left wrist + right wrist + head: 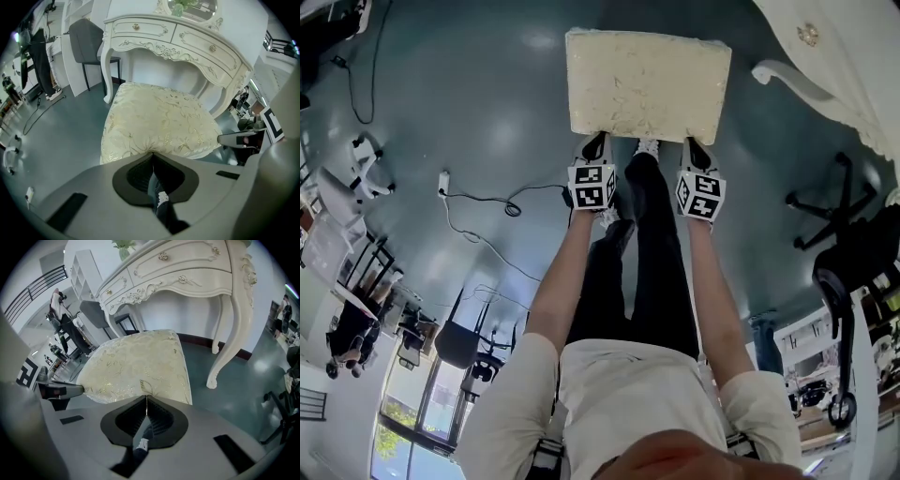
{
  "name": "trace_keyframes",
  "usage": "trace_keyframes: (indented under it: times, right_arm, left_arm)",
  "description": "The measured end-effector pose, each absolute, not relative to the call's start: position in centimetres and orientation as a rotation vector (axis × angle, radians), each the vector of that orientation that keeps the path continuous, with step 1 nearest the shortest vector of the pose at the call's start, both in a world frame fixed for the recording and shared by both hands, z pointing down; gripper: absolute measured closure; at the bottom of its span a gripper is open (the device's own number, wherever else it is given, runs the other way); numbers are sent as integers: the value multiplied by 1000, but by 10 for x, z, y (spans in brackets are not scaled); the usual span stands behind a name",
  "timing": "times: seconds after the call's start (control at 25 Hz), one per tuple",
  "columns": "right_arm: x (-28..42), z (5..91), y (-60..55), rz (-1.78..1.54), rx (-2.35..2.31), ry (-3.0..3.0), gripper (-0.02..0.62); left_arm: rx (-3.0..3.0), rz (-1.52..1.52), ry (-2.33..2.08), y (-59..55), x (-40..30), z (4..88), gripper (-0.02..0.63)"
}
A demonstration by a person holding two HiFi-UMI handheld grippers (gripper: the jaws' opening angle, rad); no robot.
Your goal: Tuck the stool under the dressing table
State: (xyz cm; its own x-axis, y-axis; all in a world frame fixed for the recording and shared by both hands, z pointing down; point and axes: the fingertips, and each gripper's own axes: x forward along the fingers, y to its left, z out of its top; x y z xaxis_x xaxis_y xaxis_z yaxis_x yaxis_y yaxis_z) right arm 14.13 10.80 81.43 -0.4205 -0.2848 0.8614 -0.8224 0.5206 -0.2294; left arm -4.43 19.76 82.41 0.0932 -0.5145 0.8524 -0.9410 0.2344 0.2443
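The stool [647,84] has a cream, gold-patterned cushion and stands on the dark floor ahead of me. My left gripper [593,150] sits at the left of its near edge, my right gripper [697,152] at the right of that edge. In the left gripper view the jaws [152,153] are shut, with the cushion [159,122] fabric puckered at their tips. The right gripper [146,397] is likewise shut at the cushion [140,362] edge. Beyond the stool stands the white carved dressing table [173,42], its kneehole open behind the stool. The table [825,56] shows at the head view's upper right.
A curved table leg [239,329] stands right of the stool. A grey chair [86,42] stands left of the table. A black office chair base [834,202] is on the right, and a cable [478,202] trails on the floor at the left. My legs stand between the grippers.
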Motion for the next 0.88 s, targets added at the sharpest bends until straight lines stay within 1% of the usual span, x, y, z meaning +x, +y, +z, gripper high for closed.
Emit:
trace_keyframes:
  times: [0.16, 0.4, 0.64, 0.88]
  right_arm:
    - [132, 812, 93, 836, 902, -1975, 551]
    - [120, 810, 41, 793, 955, -2011, 551]
    - [106, 808, 0, 798, 1011, -2027, 551]
    - [86, 805, -16, 831, 1057, -1985, 551]
  left_arm:
    - [1424, 540, -1587, 182, -55, 822, 590]
    - [1488, 482, -1562, 135, -64, 820, 589]
    - [1557, 503, -1549, 94, -77, 820, 589]
    - [1619, 530, -1610, 61, -105, 816, 591]
